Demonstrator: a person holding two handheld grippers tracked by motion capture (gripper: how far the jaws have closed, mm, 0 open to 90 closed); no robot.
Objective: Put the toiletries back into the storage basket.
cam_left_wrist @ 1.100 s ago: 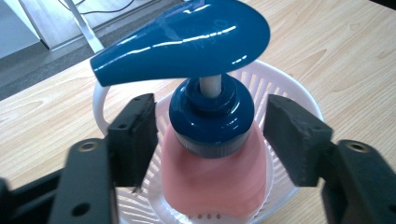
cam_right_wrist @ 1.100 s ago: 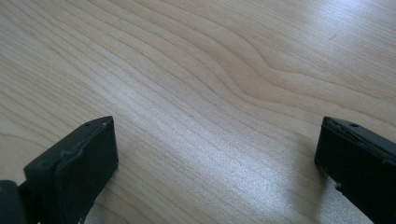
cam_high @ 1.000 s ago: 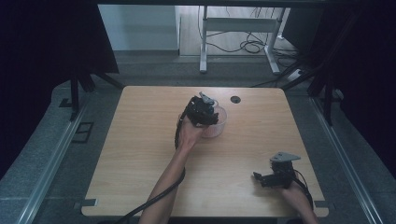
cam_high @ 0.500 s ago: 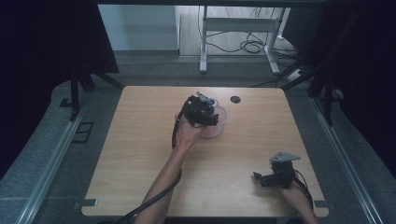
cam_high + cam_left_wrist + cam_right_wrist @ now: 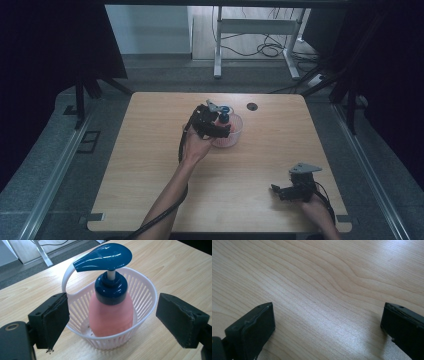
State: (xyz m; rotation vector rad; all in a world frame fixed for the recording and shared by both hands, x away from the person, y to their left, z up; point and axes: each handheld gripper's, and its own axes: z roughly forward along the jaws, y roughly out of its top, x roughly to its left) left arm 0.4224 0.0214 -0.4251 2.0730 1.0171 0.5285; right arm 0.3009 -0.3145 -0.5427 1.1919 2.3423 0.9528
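1. Pale wood-grain tabletop [image 5: 150, 175] spreads under my two hands, and grey floor with a white frame and loose cables lies beyond its far edge.
2. Nearest to me, my right gripper [image 5: 280, 191] rests low at the near right corner of the tabletop; in the right gripper view its jaws stand wide apart over bare wood, and nothing is between them.
3. Farther in, near the middle of the tabletop, my left gripper [image 5: 220, 127] hangs just beside a white slotted basket [image 5: 146, 293].
4. My left gripper's jaws have just been opening; in the left gripper view they now stand wide on either side of the basket, and neither pad touches it.
5. Inside the basket a pink pump bottle [image 5: 111, 315] stands upright, and its dark blue pump head [image 5: 103, 256] rises above the rim.
6. Behind the bottle the basket's white handle [image 5: 66, 277] arches up from the rim.
7. Past the basket, a small dark round hole [image 5: 251, 106] sits near the tabletop's far edge.
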